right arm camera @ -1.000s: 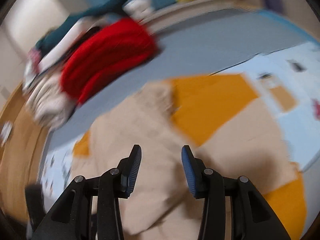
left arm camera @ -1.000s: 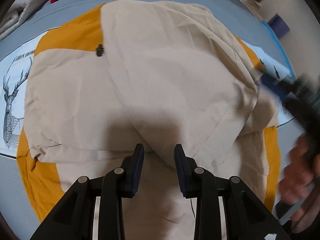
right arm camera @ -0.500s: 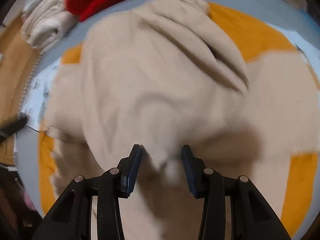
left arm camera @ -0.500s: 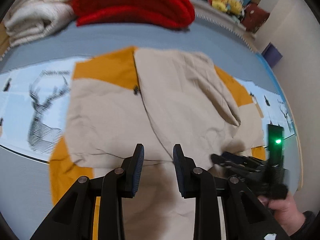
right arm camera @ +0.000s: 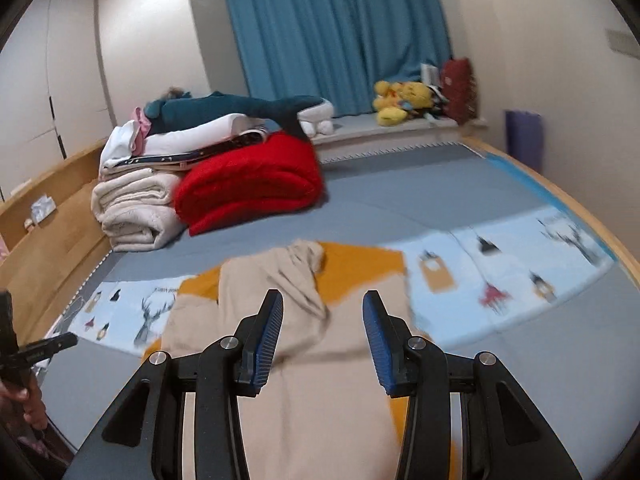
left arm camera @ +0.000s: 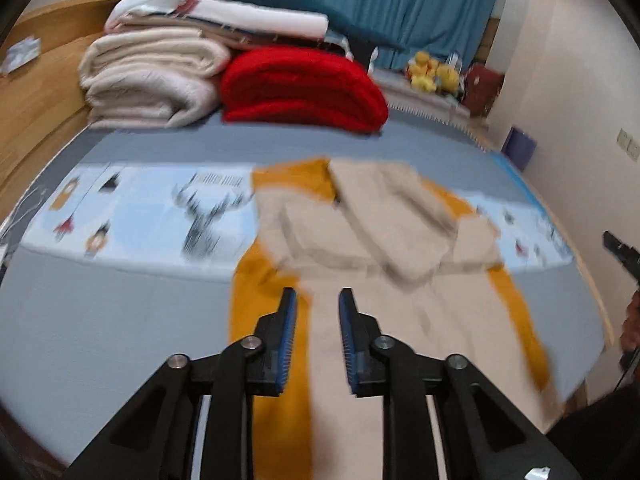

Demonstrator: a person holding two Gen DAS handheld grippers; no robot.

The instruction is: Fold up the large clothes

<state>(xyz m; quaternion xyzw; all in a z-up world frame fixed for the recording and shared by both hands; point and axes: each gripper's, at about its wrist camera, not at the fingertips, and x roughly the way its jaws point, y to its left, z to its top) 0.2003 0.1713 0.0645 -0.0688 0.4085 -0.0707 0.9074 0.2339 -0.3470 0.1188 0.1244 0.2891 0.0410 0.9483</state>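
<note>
A beige and mustard-yellow jacket (left arm camera: 372, 240) lies spread on the grey bed cover (left arm camera: 100, 320), its upper part resting across a pale blue printed band (left arm camera: 160, 216) with a deer drawing. The beige cloth is bunched and folded over itself near the collar end, with yellow panels showing at the shoulders and down both sides. The picture is blurred, so finer seams cannot be made out.

The left gripper (left arm camera: 316, 308) hangs above the near part of the jacket, pointing down at it. Its blue-padded jaws stand only a narrow gap apart and are closing, with nothing between them; the cloth lies below, clear of the pads. The right gripper (right arm camera: 322, 312) also hovers over the jacket, its jaws wider apart than the left pair and closing as well, empty, with the bunched beige fold seen beyond the gap. Neither gripper touches or holds the garment.

At the right edge of the left view, a hand (left arm camera: 632, 324) shows, partly cut off. At the left edge of the right view, another hand (right arm camera: 24, 400) grips a black handle.

Farther back on the bed sit a folded red blanket (left arm camera: 300, 84) and, touching it, a stack of cream blankets (left arm camera: 148, 76) with other folded laundry on top. Behind them hang blue curtains (right arm camera: 336, 32), with yellow plush toys (right arm camera: 396, 100) on the ledge beneath.
</note>
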